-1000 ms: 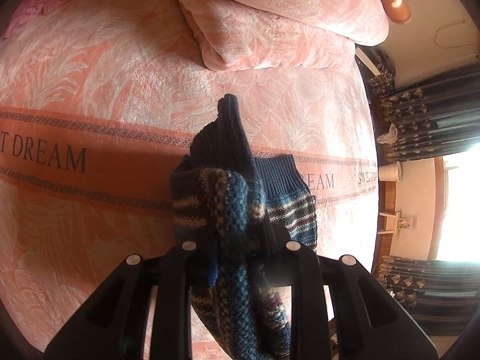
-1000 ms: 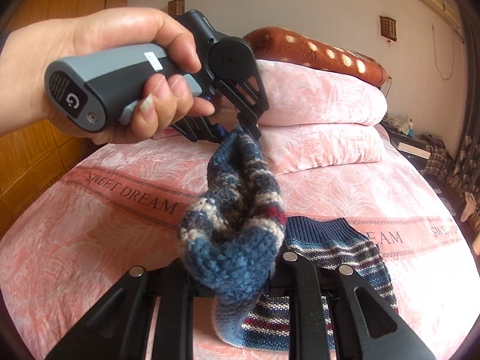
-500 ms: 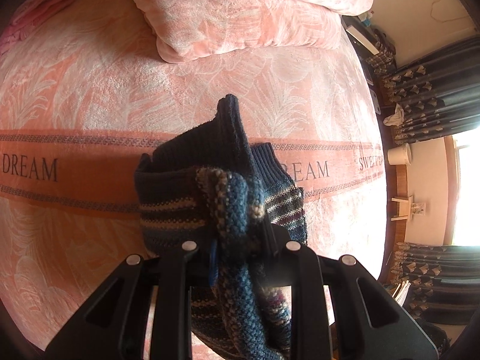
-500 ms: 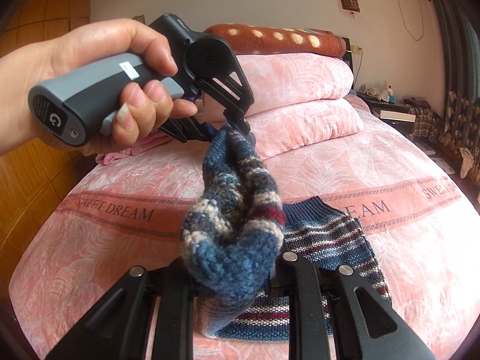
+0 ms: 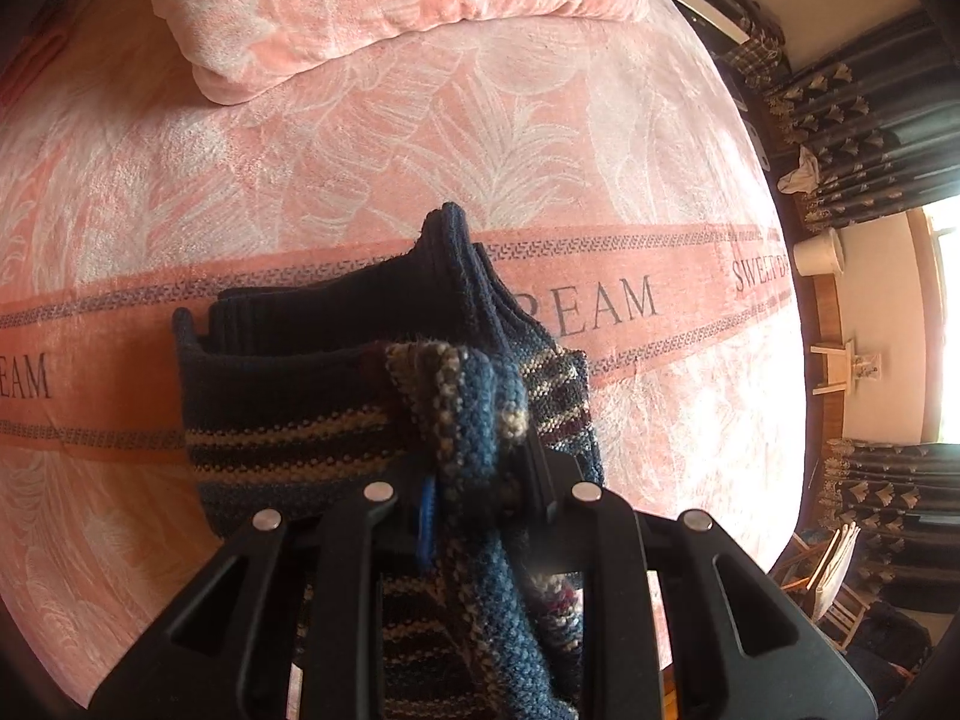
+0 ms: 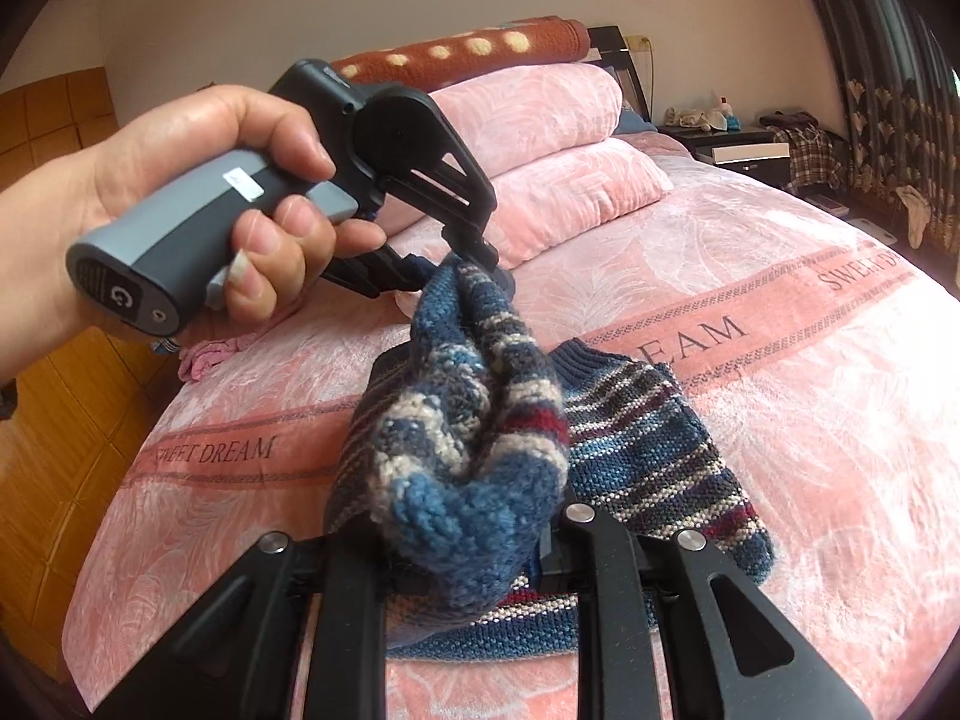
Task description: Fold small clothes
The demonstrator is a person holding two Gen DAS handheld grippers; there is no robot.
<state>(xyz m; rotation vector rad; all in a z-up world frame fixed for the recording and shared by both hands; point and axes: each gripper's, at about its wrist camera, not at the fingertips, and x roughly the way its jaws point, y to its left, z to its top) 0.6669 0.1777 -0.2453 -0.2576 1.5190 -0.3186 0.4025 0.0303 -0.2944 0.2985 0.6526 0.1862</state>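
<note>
Both tongs (image 5: pixel 474 480) (image 6: pixel 468 534) pinch a bunched, blue-striped knit garment (image 6: pixel 648 456) over the bed (image 6: pixel 810 420).

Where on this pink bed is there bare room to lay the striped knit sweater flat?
Bare pink bedspread lies right of the blue striped knit sweater, and between it and the stacked pink pillows. Crowded: both grippers, left and right, pinch the knit.
</note>
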